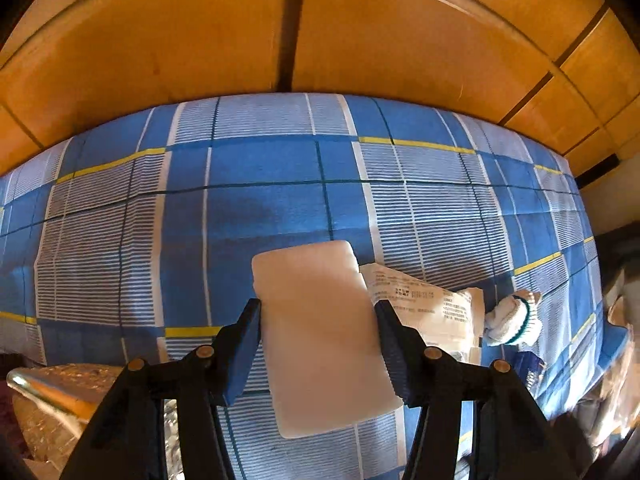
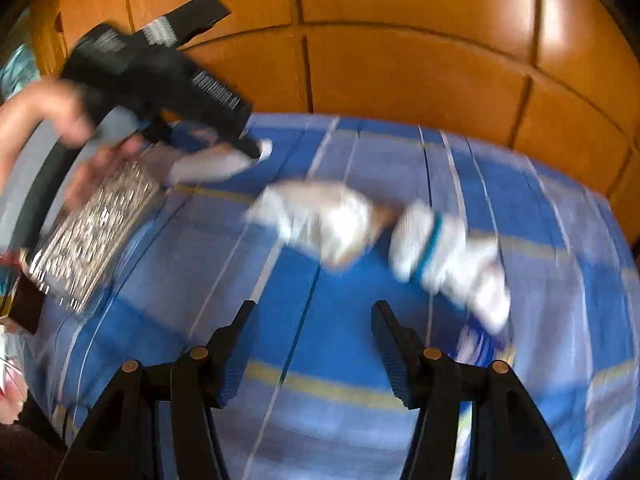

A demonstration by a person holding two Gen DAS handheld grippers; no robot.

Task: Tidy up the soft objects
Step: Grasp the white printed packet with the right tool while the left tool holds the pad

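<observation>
left gripper (image 1: 318, 312): fingers clamp pale rectangular soft pad (image 1: 320, 336) by its long edges, above blue plaid bed (image 1: 260, 168) | right gripper (image 2: 314, 312): fingers wide apart, empty; white teal-banded sock (image 2: 444, 256) lies beyond, right of them

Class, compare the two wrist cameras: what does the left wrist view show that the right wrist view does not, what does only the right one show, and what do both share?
Only the left wrist view shows the left claw closed on a white pad, seen sharply between its fingers, and readable print on the white packet.

Only the right wrist view shows the open, empty right claw, the person's hand gripping the other tool, and a glittery silver box. It is motion-blurred.

Both show the blue plaid sheet, the teal-banded white sock and orange wooden panels.
</observation>
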